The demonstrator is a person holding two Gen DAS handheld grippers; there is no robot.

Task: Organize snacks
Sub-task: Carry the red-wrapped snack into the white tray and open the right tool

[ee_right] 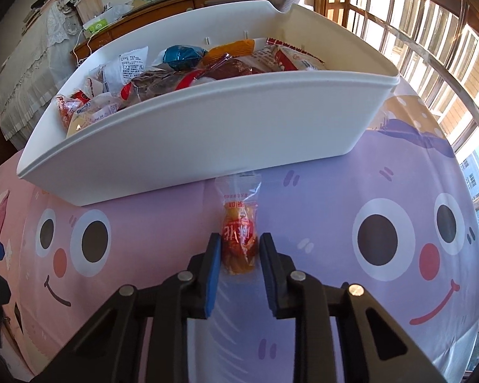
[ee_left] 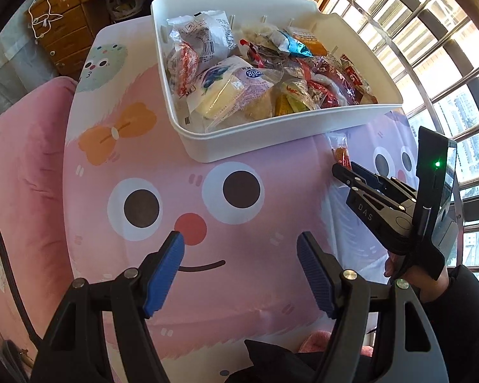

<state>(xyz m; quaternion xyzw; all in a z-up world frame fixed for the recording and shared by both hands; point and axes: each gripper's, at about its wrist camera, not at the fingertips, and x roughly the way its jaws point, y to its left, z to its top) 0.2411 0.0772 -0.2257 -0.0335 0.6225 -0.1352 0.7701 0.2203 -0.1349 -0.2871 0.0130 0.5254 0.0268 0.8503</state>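
Note:
A small clear packet with a red label and orange snack (ee_right: 239, 233) lies on the cartoon tablecloth (ee_right: 319, 198), just in front of the white bin. My right gripper (ee_right: 239, 242) is shut on it, its blue pads pressing both sides of the packet's near half. In the left wrist view the same packet (ee_left: 340, 153) pokes out past the right gripper (ee_left: 345, 172). The white bin (ee_left: 239, 140) holds several wrapped snacks piled together. My left gripper (ee_left: 239, 245) hangs open above the pink face on the cloth, with nothing between its fingers.
A pink cushioned seat (ee_left: 22, 175) borders the table on the left. Wooden drawers (ee_left: 64, 25) stand behind it, and a barred window (ee_left: 431, 32) runs along the right. A dark sleeve (ee_left: 463, 312) holds the right gripper.

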